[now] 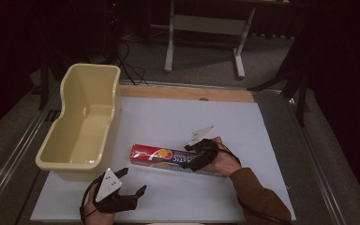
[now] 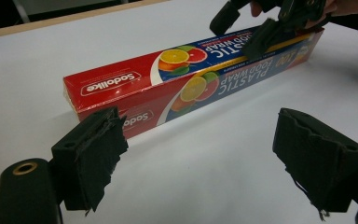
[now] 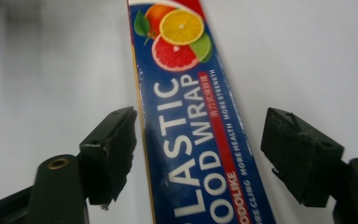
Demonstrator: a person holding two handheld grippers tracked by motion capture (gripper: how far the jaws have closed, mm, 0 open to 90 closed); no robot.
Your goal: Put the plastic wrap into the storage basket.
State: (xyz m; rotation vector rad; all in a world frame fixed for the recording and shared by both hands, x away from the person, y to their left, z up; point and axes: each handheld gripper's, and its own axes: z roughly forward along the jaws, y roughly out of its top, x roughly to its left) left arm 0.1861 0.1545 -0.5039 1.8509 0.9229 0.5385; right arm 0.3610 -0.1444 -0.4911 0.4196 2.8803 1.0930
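Note:
A long box of plastic food wrap [image 1: 166,158], red at one end and blue with citrus pictures, lies flat on the white board [image 1: 168,122]. My right gripper [image 1: 191,158] is open over the box's blue right half, one jaw on each long side. In the right gripper view the box [image 3: 191,130] runs up between the spread jaws of that gripper [image 3: 200,149], with gaps on both sides. My left gripper [image 1: 133,181] is open near the front edge, short of the box's red end. In the left gripper view the box [image 2: 168,84] lies beyond the empty left gripper [image 2: 209,154], and the right gripper [image 2: 247,23] sits on its far end.
A cream plastic tub [image 1: 68,165] stands empty along the board's left side, close to the box's red end. A wooden strip [image 1: 183,93] borders the board at the back. Metal rails run along both table sides, and a white desk frame [image 1: 171,42] stands behind.

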